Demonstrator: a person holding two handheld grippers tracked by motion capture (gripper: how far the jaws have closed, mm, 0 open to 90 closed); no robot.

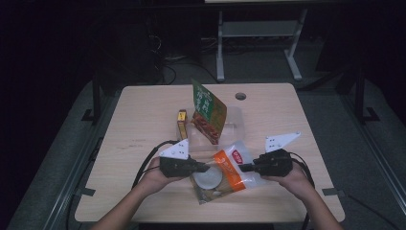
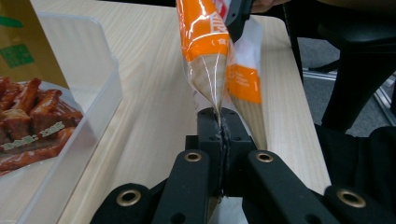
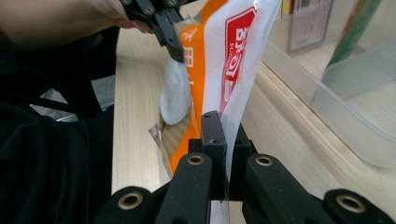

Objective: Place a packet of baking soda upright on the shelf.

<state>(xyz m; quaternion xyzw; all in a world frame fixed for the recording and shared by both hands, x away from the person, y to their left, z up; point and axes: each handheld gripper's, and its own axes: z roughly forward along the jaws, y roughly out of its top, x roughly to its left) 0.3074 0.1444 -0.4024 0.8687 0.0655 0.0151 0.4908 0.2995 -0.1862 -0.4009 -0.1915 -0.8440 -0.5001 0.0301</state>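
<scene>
I have the orange and clear bag (image 1: 229, 171) near the front edge of the table (image 1: 139, 120), stretched between my two grippers. My left gripper (image 1: 205, 167) pinches the bag's left edge, its jaws pressed tight on the film. My right gripper (image 1: 243, 167) is clamped on the opposite edge. Just behind the bag, a clear tray (image 1: 234, 125) holds an upright green snack packet (image 1: 208, 111), with a small yellow box (image 1: 182, 122) beside it.
</scene>
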